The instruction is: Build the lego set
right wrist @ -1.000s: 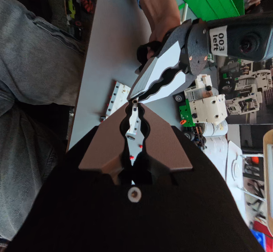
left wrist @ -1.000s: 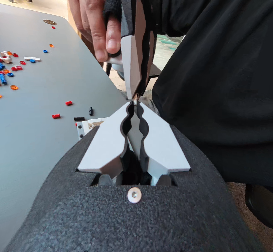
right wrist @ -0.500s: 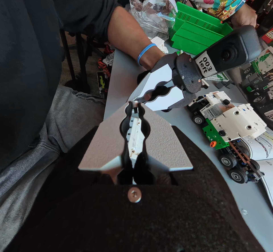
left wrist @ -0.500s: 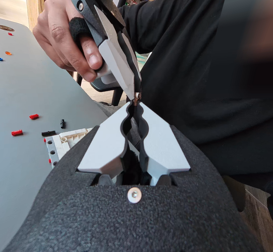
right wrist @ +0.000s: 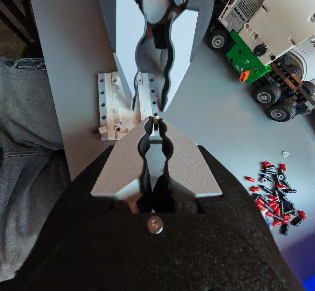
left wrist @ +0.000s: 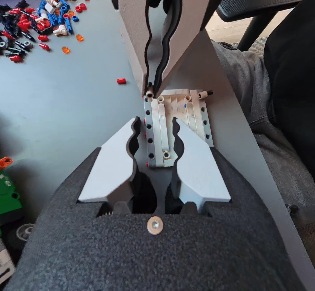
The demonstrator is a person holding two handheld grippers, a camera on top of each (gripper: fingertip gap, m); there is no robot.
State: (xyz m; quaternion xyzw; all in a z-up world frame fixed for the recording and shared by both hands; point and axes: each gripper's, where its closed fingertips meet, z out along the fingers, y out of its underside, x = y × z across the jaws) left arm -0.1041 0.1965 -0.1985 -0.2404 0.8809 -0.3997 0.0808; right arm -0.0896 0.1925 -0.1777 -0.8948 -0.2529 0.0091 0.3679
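A white lego panel (left wrist: pixel 179 112) with grey holed beams on its sides lies flat on the grey table (left wrist: pixel 68 95), near the table's edge. My left gripper (left wrist: pixel 156 119) is open and empty, its tips over the panel's near half. My right gripper (left wrist: pixel 150 93) comes in from the opposite side, shut on a small tan pin connector (left wrist: pixel 150 95) at the panel's far left corner. In the right wrist view the right gripper (right wrist: pixel 154 119) holds the connector (right wrist: pixel 155 126) at the panel (right wrist: pixel 115 105), and the open left gripper (right wrist: pixel 148 109) faces it.
A pile of loose red, blue and black pins (left wrist: pixel 34 22) lies at the far left; it also shows in the right wrist view (right wrist: pixel 276 196). A part-built white and green truck (right wrist: pixel 265 35) stands beside the panel. A person's grey-trousered legs (left wrist: pixel 265 129) are past the table edge. Left and right tips are no more than a few centimetres apart.
Both grippers have moved from the air by the person's lap to over the panel on the table. The left gripper has opened and let go of the connector. The right gripper still holds it.
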